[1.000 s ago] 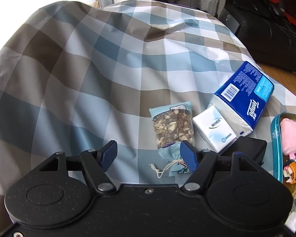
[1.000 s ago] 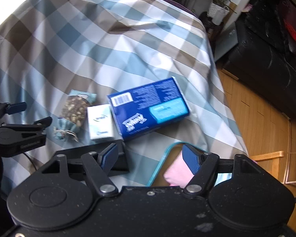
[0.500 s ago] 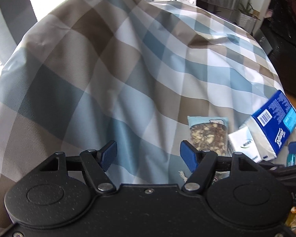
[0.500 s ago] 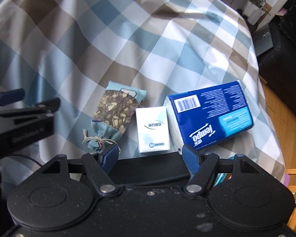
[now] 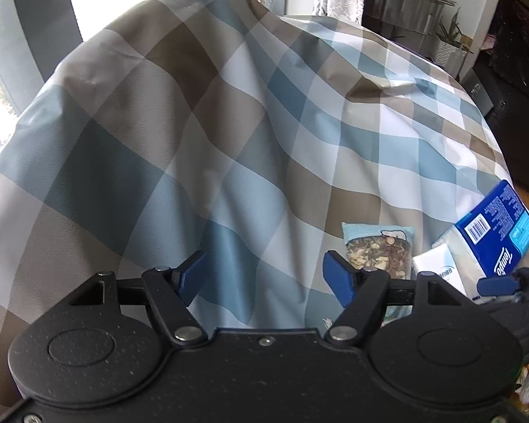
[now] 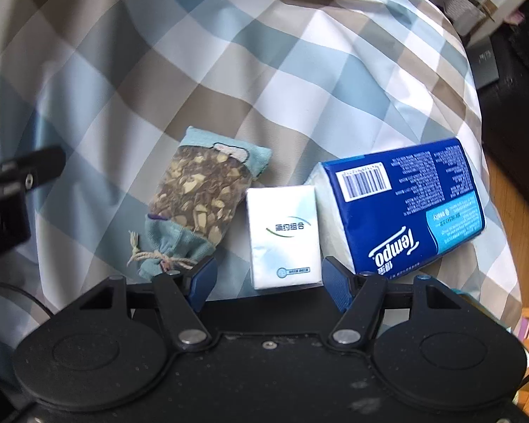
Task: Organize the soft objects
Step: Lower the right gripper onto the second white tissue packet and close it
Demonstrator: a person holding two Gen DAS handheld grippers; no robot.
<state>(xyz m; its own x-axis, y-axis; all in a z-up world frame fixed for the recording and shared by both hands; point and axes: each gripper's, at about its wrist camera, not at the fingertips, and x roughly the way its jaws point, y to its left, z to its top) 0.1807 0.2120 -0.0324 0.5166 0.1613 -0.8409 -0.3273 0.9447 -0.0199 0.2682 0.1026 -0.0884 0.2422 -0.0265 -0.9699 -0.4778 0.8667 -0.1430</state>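
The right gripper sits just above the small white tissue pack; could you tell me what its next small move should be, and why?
Probably ease straight down a little further. The right gripper is open and has just been closing slightly, its fingers flanking the near end of the small white tissue pack without pressing it. The sachet and blue tissue pack lie close alongside.

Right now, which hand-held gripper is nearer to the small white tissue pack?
The right hand-held gripper: the small white tissue pack lies just beyond its open blue fingertips, none touching it. The left hand-held gripper is open over bare checked cloth, the pack off to its right.
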